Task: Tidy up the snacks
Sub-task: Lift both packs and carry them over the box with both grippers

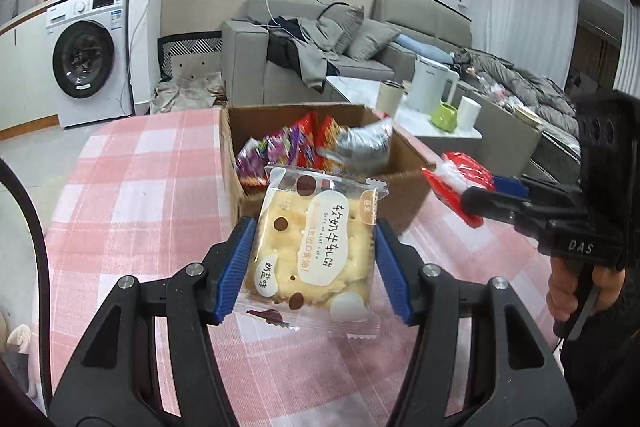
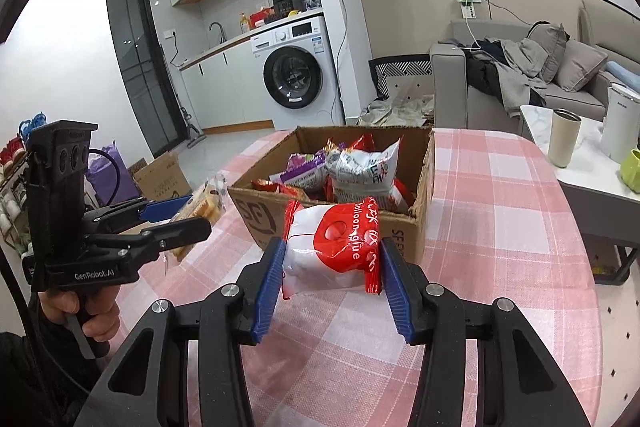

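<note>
My left gripper is shut on a clear cracker packet with brown dots, held above the pink checked tablecloth just short of the cardboard box. The box holds several snack bags in purple, red and silver. My right gripper is shut on a red and white snack packet, close to the box's near wall. In the left wrist view the right gripper comes in from the right with its red packet. The right wrist view shows the left gripper at the left, carrying the cracker packet.
A low white side table to the right carries a tumbler, a white kettle and a green cup. Behind the table are a grey sofa and a washing machine. A person's hand grips each handle.
</note>
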Demonstrator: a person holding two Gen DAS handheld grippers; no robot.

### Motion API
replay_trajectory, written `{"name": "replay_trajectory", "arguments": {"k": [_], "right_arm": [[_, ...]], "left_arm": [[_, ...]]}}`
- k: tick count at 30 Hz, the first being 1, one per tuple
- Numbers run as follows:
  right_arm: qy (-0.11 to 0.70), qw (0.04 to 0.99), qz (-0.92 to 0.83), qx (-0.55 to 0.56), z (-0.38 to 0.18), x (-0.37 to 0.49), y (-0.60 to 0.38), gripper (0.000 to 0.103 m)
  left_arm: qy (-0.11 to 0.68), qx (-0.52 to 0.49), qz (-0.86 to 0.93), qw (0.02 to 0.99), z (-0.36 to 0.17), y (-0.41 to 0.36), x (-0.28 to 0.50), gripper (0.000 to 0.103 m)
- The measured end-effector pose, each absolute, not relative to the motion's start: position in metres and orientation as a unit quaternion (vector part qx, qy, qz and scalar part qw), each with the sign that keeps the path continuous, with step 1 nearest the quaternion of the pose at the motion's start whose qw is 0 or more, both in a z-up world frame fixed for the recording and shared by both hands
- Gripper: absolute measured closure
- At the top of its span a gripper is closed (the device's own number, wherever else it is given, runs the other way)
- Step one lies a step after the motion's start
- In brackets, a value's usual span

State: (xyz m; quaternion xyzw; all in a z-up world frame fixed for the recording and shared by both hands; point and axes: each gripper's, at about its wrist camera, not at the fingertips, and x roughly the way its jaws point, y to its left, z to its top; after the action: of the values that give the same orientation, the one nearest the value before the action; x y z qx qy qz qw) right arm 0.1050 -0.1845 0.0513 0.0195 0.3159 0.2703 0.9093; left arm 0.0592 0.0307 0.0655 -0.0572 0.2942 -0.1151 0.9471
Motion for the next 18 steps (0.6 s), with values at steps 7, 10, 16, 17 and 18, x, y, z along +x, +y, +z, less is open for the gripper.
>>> {"name": "replay_trajectory", "arguments": {"k": [7, 10, 16, 17, 18], "right_arm": [[0.287, 0.924, 0.250, 0.035, 0.071, 0.116, -0.185, 0.055], [0.285, 0.927, 0.241, 0.035, 0.077, 0.125, -0.180, 0.055], [0.291, 0.927, 0.234, 0.036, 0.078, 0.142, -0.170, 0.055], [0.293, 0.926, 0.234, 0.036, 0.077, 0.145, -0.168, 0.055], [0.295, 0.926, 0.234, 0.038, 0.076, 0.148, -0.166, 0.055]], "left_arm": [[0.279, -0.043, -0.089, 0.955, 0.081, 0.027, 0.083, 0.046], [0.273, -0.046, -0.081, 0.958, 0.088, 0.025, 0.097, 0.046], [0.272, -0.044, -0.066, 0.959, 0.093, 0.023, 0.129, 0.046], [0.272, -0.044, -0.064, 0.959, 0.092, 0.024, 0.134, 0.046], [0.271, -0.046, -0.060, 0.960, 0.092, 0.025, 0.139, 0.046]]}}
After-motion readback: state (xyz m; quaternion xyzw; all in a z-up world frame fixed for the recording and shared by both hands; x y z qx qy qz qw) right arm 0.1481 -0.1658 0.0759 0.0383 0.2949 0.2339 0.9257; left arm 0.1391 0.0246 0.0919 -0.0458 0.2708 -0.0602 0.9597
